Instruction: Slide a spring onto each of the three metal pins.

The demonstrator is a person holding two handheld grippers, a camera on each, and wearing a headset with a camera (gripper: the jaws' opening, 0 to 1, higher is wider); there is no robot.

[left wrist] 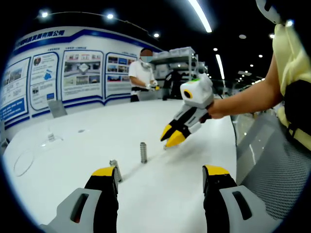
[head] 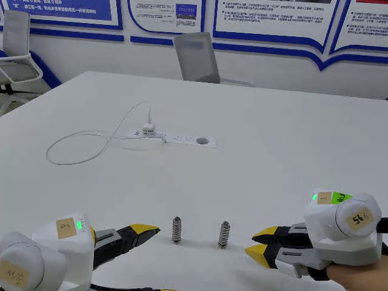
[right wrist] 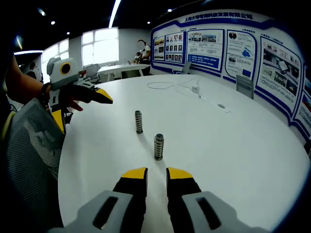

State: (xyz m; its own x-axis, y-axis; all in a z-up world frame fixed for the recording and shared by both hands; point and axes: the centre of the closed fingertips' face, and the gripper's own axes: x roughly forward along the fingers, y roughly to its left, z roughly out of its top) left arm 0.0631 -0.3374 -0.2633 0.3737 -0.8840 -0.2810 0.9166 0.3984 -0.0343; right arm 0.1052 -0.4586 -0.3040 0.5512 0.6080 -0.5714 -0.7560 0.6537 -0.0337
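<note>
Head view: left spring (head: 176,230) and right spring (head: 224,234) stand upright on the surface (head: 254,163), between the grippers. The left gripper (left wrist: 160,171), fingers spread wide and empty, sits just beside the left spring; the right gripper (right wrist: 156,172), fingers narrowly parted and empty, points at the right spring.

White-bodied left gripper (left wrist: 160,171) and right gripper (right wrist: 156,174), black jaws yellow-tipped (tan handwritten stickers (head: 65,228) on top); yellow short sleeve (left wrist: 286,53).

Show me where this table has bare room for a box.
Widest free patch: the table right of the power strip, back to its far edge. Also bare between the strip and the two springs. Crowded: the near edge, where the left gripper and right gripper flank the springs.
</note>
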